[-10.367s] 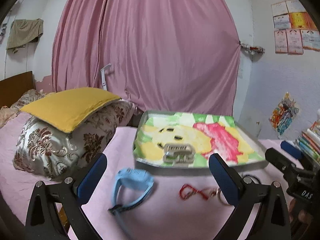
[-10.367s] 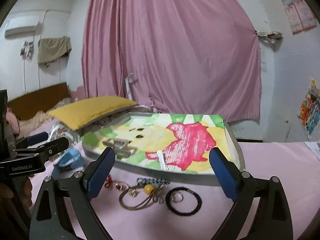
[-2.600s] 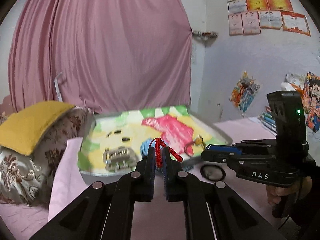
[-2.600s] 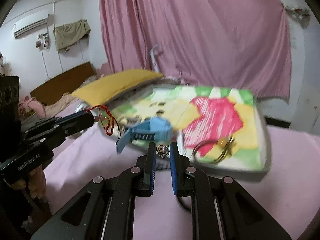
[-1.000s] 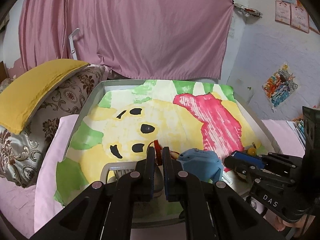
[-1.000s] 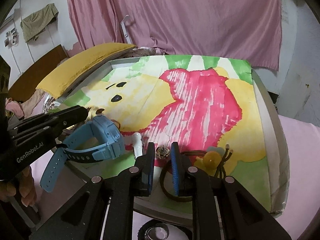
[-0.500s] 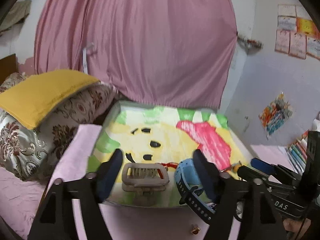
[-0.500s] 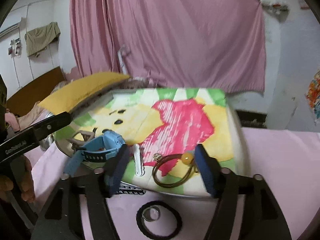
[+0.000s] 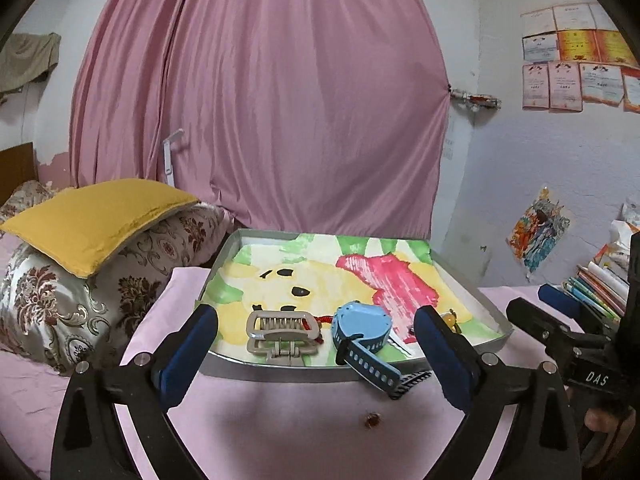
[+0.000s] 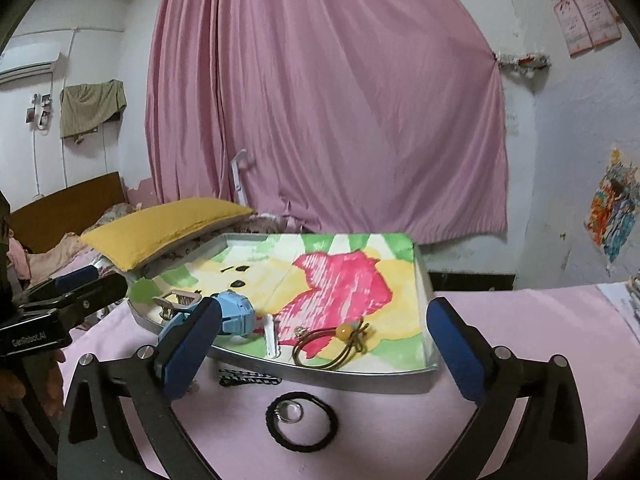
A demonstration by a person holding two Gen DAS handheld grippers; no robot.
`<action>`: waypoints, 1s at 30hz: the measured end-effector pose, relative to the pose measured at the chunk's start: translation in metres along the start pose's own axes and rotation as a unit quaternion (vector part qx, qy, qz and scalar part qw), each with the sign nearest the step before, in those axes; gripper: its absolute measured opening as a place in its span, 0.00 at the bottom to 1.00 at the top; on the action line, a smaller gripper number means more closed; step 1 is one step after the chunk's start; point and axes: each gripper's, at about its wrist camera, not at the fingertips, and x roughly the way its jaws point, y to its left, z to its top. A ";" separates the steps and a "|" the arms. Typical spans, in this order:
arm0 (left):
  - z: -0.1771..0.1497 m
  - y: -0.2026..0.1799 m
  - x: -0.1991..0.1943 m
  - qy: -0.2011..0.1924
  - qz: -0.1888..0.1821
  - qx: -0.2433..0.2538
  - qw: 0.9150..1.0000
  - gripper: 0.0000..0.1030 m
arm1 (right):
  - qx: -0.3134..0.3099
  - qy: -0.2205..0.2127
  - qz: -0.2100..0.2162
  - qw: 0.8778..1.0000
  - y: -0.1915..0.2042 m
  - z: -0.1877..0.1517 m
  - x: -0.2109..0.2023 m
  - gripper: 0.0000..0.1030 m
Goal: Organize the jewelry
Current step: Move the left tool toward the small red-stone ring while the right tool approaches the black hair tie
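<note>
Pink cloth covers the bed (image 9: pixel 304 432) under a shallow metal tray (image 10: pixel 360 378) lined with painted paper. Both the left gripper (image 9: pixel 316 354) and right gripper (image 10: pixel 324 342) have just been opening, empty. Inside the tray, a blue rubbery watch (image 9: pixel 360 328) trails its strap over the near rim.
</note>
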 end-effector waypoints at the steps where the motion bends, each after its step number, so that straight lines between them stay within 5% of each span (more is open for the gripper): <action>1: -0.001 -0.001 -0.003 -0.003 0.001 0.003 1.000 0.96 | -0.001 -0.002 -0.001 1.000 -0.001 -0.001 -0.003 0.98; 9: -0.011 -0.009 -0.013 0.013 0.000 0.031 0.999 0.96 | -0.019 0.036 0.004 0.999 -0.006 -0.013 -0.006 0.98; 20: -0.040 -0.018 0.008 0.129 -0.040 0.026 0.990 0.90 | -0.027 0.152 0.018 0.988 -0.022 -0.032 0.016 0.96; 24: -0.046 -0.023 0.018 0.155 -0.050 0.028 0.986 0.77 | -0.031 0.188 0.029 0.981 -0.020 -0.037 0.028 0.74; 27: -0.049 -0.028 0.028 0.176 -0.053 0.037 0.982 0.66 | -0.039 0.203 0.036 0.978 -0.016 -0.039 0.034 0.71; 30: -0.050 -0.029 0.036 0.192 -0.070 0.039 0.978 0.56 | -0.050 0.224 0.035 0.973 -0.013 -0.042 0.044 0.56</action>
